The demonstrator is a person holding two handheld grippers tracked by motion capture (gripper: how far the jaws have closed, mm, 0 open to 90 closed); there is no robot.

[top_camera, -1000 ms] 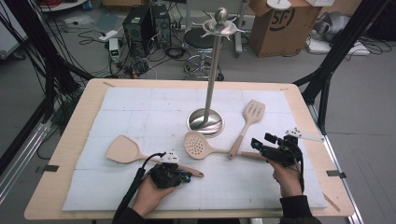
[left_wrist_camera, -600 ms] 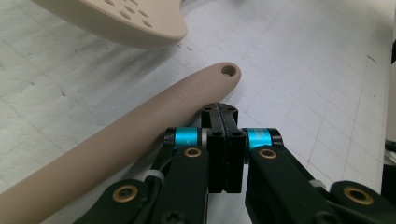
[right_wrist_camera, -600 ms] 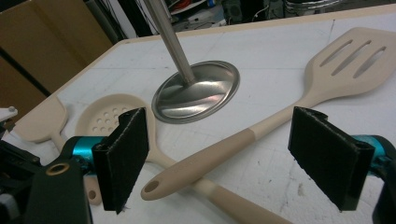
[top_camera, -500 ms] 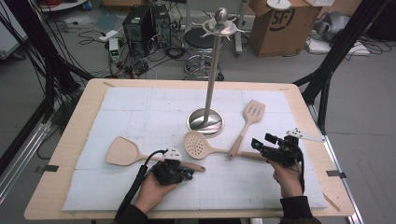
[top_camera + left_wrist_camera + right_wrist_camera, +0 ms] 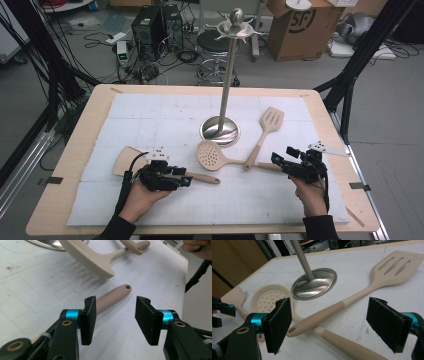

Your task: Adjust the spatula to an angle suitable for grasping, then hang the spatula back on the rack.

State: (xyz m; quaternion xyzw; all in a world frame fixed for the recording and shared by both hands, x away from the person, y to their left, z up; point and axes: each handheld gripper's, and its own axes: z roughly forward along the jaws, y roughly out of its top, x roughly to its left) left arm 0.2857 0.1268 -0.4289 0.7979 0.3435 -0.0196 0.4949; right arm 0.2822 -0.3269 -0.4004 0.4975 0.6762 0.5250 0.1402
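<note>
We read this as lab or workshop. Bare grey floor [image 5: 400, 115], computer towers [image 5: 155, 25] set on it, cables [image 5: 135, 65] tangled beside them. Black rig struts [image 5: 360, 55] flank wooden table [image 5: 75, 150]. Cardboard box [image 5: 295, 25] and stool [image 5: 212, 42] behind it.

beige spatula [image 5: 131, 160], black tools

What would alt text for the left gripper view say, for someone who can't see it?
The left gripper has open black jaws that have just been opening, over a white mat, and nothing sits between them. A beige utensil handle lies just beyond the left jaw, with a perforated spoon farther off.
</note>
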